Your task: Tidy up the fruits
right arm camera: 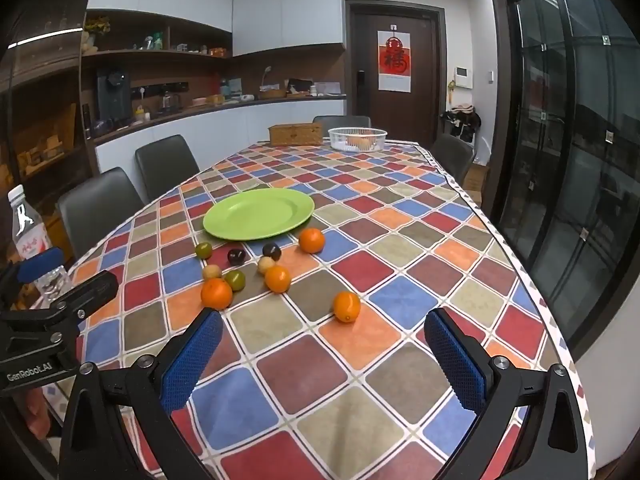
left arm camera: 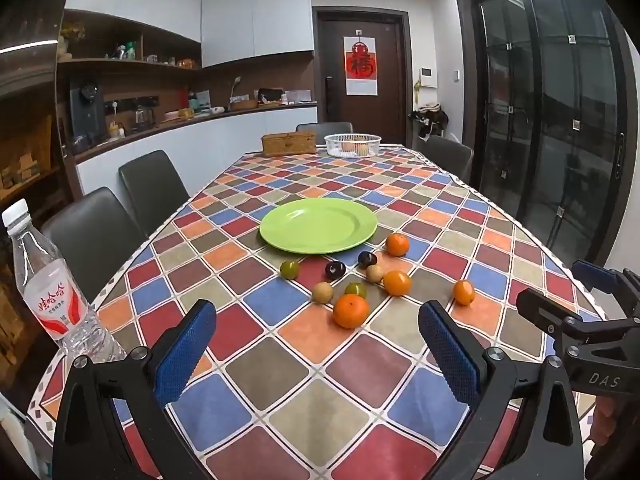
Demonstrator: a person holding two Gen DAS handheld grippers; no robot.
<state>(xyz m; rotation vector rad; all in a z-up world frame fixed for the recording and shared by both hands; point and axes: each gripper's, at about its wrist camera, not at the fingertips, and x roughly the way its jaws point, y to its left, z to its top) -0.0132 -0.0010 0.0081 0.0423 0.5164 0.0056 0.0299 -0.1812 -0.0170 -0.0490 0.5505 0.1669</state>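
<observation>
Right claw (left arm camera: pixel 592 292) "DAS", left claw (right arm camera: pixel 44 276) "GenRobot.AI"

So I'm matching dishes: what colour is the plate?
Lime green plate, clearest in the left wrist view.

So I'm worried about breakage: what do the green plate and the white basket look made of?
Green plate: likely plastic or melamine, uniform colour with a soft sheen. White basket: seemingly thin plastic, slatted see-through wall. Neither looks fragile, though that's only appearance.
</observation>
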